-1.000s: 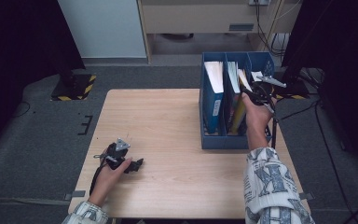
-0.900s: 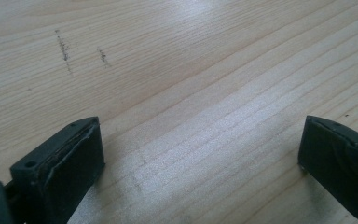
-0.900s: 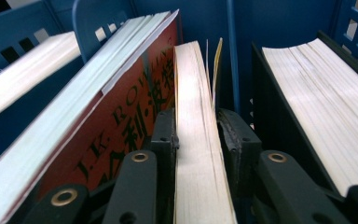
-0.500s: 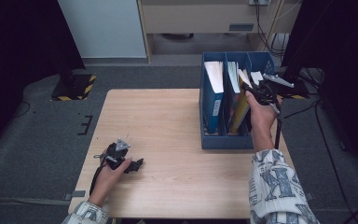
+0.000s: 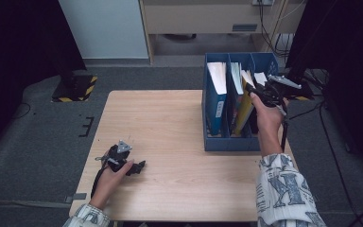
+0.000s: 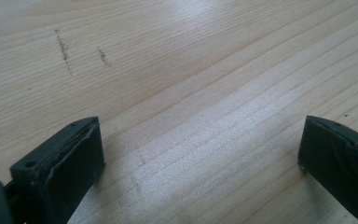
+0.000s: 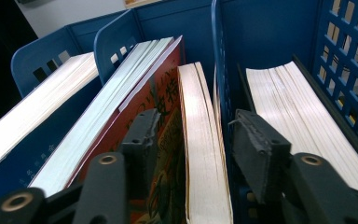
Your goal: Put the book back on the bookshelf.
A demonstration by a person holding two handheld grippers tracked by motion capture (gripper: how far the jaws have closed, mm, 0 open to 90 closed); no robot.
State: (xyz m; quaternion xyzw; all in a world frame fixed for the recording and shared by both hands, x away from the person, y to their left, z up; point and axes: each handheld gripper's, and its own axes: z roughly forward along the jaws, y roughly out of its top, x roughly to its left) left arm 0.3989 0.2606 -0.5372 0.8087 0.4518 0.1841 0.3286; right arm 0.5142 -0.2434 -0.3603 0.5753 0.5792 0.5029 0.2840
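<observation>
A blue file holder (image 5: 217,142) with three compartments stands at the table's right side. A book with cream pages and a yellow-orange cover (image 7: 200,154) leans in the middle compartment (image 5: 242,113) beside a red-covered one (image 7: 163,112). My right gripper (image 7: 196,126) hovers over the holder (image 5: 253,90). Its jaws have just been opening and now straddle the cream-paged book and the blue divider, with a gap at the pads. My left gripper (image 5: 139,166) rests on the table's near left, and its jaws stand wide open over bare wood (image 6: 200,140).
A white-paged book (image 5: 217,78) fills the left compartment and another one (image 7: 298,116) the right. The holder's perforated wall (image 7: 342,60) stands close on the right. Cables (image 5: 321,123) hang off the table's right edge, above grey floor.
The right hand has shifted slightly rightward over the holder. The left hand and its gripper have not moved.
</observation>
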